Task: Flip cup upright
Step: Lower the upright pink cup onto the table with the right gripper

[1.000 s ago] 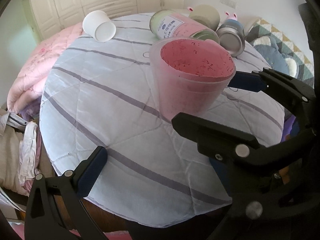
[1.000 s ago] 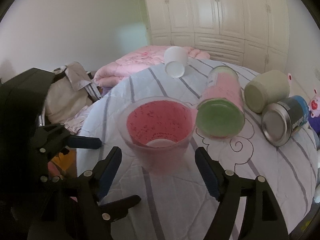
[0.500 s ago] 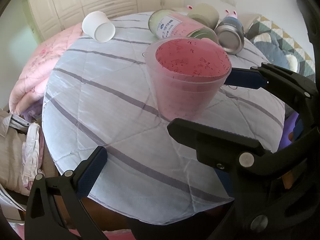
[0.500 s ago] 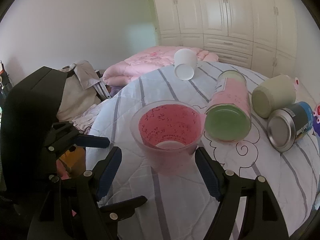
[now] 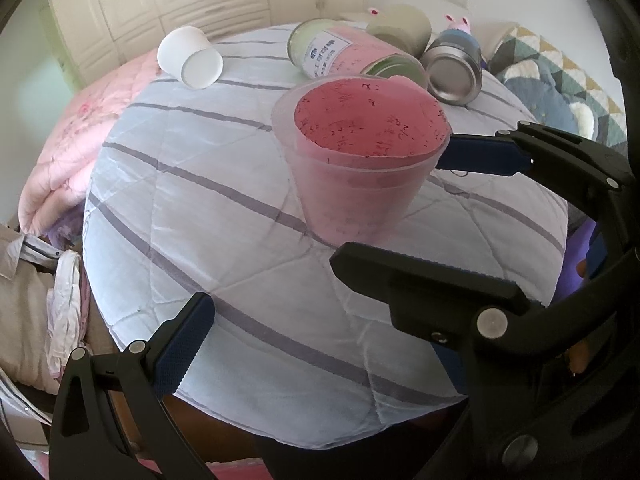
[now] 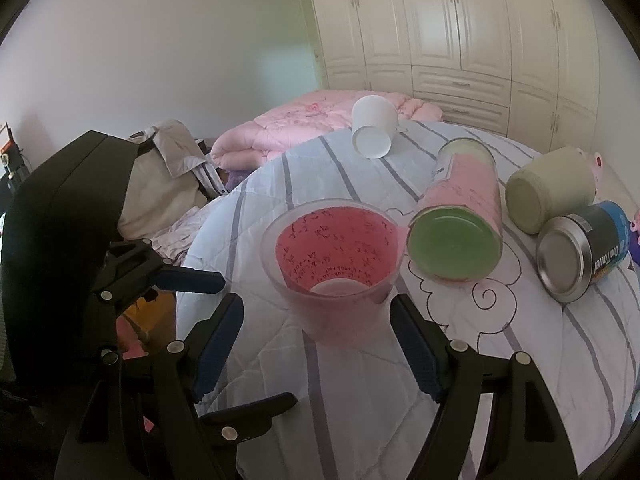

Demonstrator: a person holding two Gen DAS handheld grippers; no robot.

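Right wrist view, L to R: left gripper [image 6: 192, 280] far left, jaws apart, empty. Pink cup [image 6: 334, 264] centre frame, upright on striped cloth [image 6: 520, 360]. Right gripper [image 6: 316, 344] straddles its base, spread, w/ no visible contact. Flip looks done; only pulling away left.

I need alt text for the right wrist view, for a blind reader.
A pink cup stands upright on a striped cloth between the open right claw. Behind it lie a white cup, a green jar, a beige cup and a tin.

Cup [image 6: 334, 264] upright on table [image 6: 520, 360] — jar [image 6: 460, 220] right of it, tin [image 6: 580, 248] farther right.
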